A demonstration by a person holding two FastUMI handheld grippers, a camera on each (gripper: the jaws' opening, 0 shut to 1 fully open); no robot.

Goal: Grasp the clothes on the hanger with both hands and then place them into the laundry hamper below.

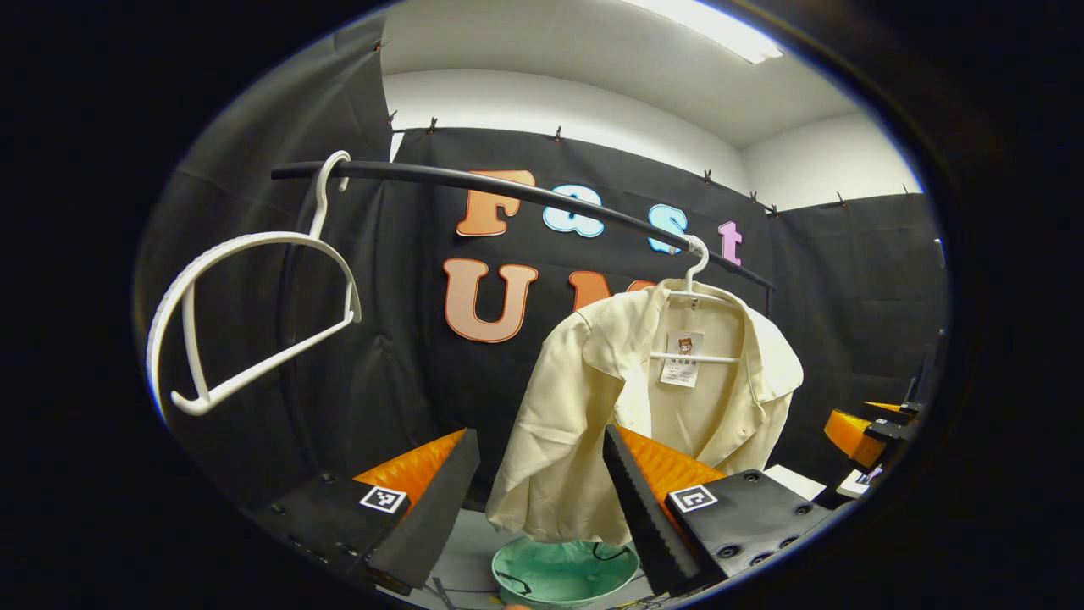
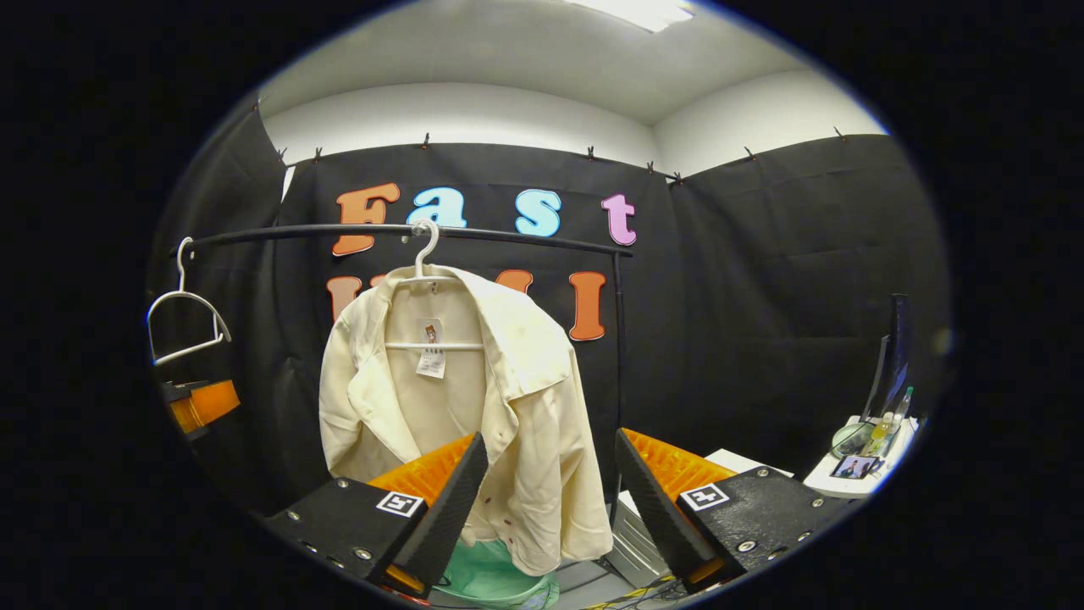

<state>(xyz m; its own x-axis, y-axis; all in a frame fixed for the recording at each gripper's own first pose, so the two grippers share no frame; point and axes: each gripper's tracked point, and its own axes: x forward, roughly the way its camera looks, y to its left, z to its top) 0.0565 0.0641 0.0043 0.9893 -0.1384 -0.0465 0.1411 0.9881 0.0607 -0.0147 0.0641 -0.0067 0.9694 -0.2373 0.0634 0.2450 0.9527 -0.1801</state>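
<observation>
Black rail [image 2: 508,234] carries shirt's hanger [image 2: 426,254] and empty hanger [image 2: 182,318].

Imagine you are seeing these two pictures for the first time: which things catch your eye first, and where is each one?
A cream shirt hangs on a white hanger from the black rail, open at the front. An empty hanger hangs farther along the same rail, and a green hamper sits on the floor right under the shirt. Low in each view, the left gripper and right gripper are open, short of the cloth.
</observation>
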